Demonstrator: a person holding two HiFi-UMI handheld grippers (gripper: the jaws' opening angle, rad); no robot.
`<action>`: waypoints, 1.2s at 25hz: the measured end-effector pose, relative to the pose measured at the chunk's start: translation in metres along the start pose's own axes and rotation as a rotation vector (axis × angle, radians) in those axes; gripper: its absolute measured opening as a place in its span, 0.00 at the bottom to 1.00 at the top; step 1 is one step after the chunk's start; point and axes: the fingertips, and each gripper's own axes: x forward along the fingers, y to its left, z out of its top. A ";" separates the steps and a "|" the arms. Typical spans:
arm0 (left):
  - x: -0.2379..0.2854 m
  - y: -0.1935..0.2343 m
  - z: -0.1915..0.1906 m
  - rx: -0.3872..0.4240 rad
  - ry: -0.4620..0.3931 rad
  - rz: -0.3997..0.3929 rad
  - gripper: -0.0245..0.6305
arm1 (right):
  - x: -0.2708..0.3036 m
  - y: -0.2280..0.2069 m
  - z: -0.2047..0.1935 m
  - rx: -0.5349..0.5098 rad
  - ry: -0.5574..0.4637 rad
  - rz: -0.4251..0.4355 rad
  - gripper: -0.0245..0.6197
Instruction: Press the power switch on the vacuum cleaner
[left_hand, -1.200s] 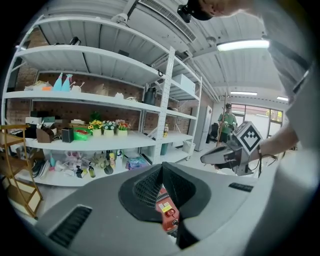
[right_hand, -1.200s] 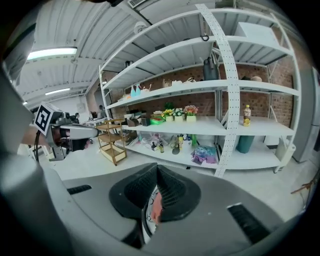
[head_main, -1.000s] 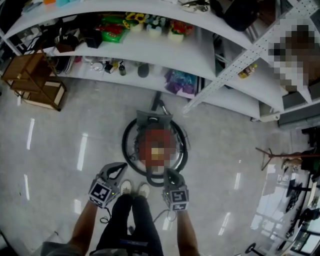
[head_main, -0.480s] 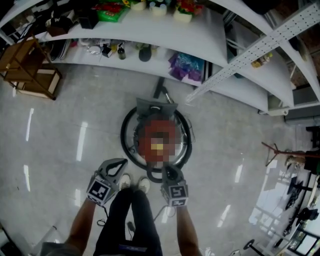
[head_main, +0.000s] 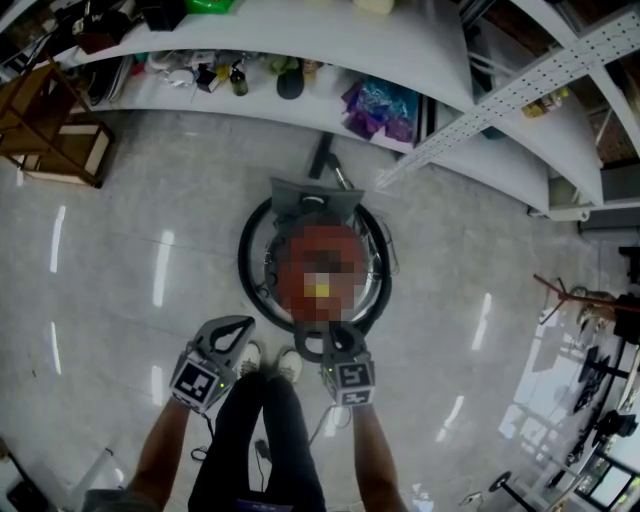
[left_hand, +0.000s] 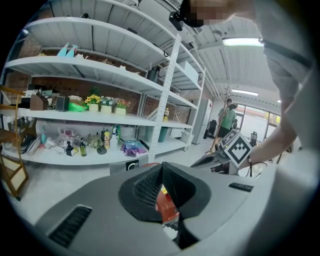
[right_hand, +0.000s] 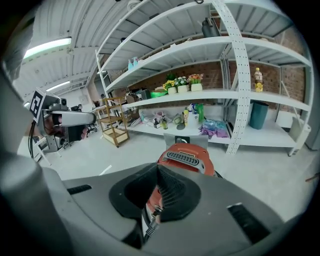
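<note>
vacuum cleaner (right_hand: 186, 157) half hidden behind closed right claw (right_hand: 158, 170); left claw (left_hand: 162, 167) also closed.

Glossy grey floor (head_main: 120, 250). Standing on it: the round vacuum cleaner (head_main: 312, 205) at centre, a wooden rack (head_main: 55, 130) at upper left just beside the shelf, and the person's shoes (head_main: 268, 362) near the vacuum cleaner. White shelf (head_main: 330, 35) along the far side; its lowest board carries bottles (head_main: 238, 78) and a purple bag (head_main: 380, 105).
</note>
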 end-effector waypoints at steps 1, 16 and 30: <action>0.003 0.000 -0.006 -0.002 0.004 -0.002 0.05 | 0.005 -0.001 -0.003 -0.004 -0.002 0.000 0.04; 0.034 0.013 -0.056 -0.002 0.037 0.006 0.05 | 0.059 -0.013 -0.051 0.006 0.036 0.025 0.04; 0.039 0.018 -0.073 -0.020 0.025 0.008 0.05 | 0.084 -0.014 -0.067 -0.012 0.056 0.050 0.04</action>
